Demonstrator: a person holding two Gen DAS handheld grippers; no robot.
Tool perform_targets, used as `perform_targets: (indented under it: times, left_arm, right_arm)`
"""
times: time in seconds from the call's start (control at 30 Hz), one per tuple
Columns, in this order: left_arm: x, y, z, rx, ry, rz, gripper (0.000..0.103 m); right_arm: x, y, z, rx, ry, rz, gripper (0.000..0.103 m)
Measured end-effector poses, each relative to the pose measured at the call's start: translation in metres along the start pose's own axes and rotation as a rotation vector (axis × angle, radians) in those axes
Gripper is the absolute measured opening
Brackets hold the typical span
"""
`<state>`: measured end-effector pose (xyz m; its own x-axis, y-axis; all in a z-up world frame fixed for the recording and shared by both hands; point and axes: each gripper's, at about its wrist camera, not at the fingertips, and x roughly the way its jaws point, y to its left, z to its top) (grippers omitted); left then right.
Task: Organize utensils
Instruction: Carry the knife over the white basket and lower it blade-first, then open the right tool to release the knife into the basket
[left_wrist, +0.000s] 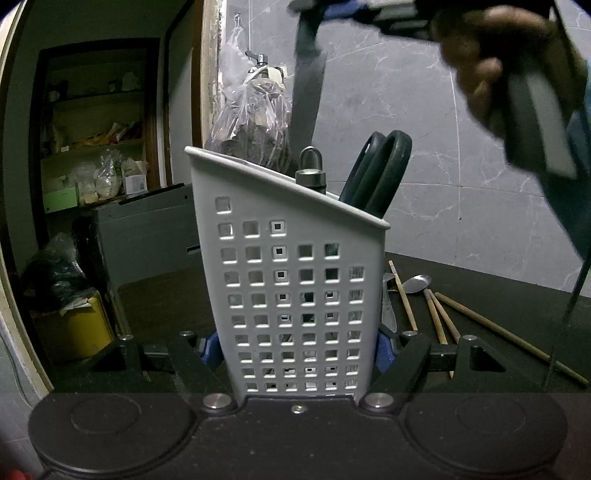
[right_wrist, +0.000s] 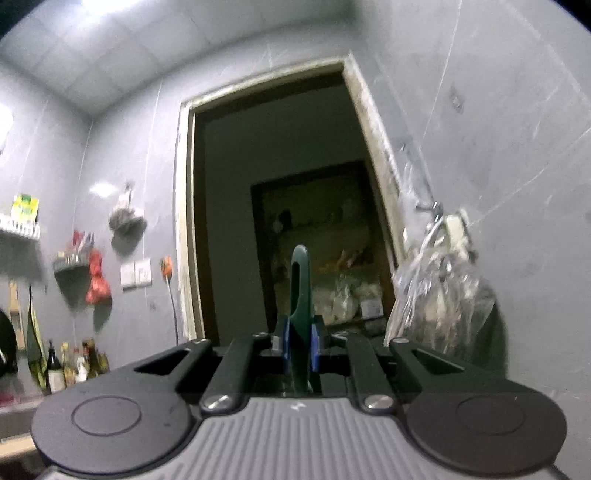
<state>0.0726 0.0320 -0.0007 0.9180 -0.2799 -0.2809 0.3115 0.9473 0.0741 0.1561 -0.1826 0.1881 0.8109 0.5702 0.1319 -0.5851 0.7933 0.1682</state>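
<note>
Left gripper (left_wrist: 300, 347): I have its blue-padded fingers (left_wrist: 384, 352) set wide, one against each side wall of the white perforated utensil holder (left_wrist: 295, 295), which fills the gap between them and stands upright on the dark bench (left_wrist: 166, 299). Inside the holder, a metal-capped handle (left_wrist: 311, 173) and the black loops of a pair of scissors (left_wrist: 380, 170) rise above its slanted rim.

Right gripper (right_wrist: 300, 349): my jaws are drawn in tight on a dark green utensil handle (right_wrist: 300, 288), whose slotted end points up beyond the fingertips; the working end is hidden below. From the left wrist view the same tool appears as a blurred dark blade (left_wrist: 306, 96) hanging above the holder's back rim, with my hand (left_wrist: 487, 62) to its right.

Toward the bench's right edge, beside the holder, lie loose wooden chopsticks (left_wrist: 439, 317), a metal spoon (left_wrist: 415, 284) and another metal utensil (left_wrist: 388, 306). A clear plastic bag (left_wrist: 255, 110) hangs on the wall behind.
</note>
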Motion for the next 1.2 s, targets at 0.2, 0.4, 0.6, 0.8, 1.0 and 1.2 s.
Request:
perform_targets:
  times: [0.2, 0.4, 0.6, 0.8, 1.0, 1.2]
  left_arm:
    - [0.000, 0.000, 0.000, 0.000, 0.000, 0.000, 0.076]
    - [0.000, 0.000, 0.000, -0.001, 0.000, -0.001, 0.076]
    - [0.000, 0.000, 0.001, -0.002, 0.001, 0.000, 0.076]
    - [0.000, -0.001, 0.000, -0.007, 0.002, 0.000, 0.076]
    - [0.000, -0.001, 0.001, -0.008, 0.002, 0.000, 0.076]
    - [0.000, -0.001, 0.001, -0.008, 0.003, -0.001, 0.076]
  right_arm:
    - [0.008, -0.003, -0.033, 0.019, 0.109, 0.007, 0.013]
    - [0.006, -0.003, -0.056, -0.006, 0.198, 0.015, 0.013]
    - [0.001, 0.000, -0.072, -0.033, 0.259, -0.022, 0.013]
    - [-0.002, -0.001, -0.081, -0.027, 0.294, -0.024, 0.013]
    - [-0.001, 0.001, -0.085, -0.030, 0.323, -0.014, 0.013]
    - [-0.002, 0.002, -0.086, -0.032, 0.332, -0.006, 0.015]
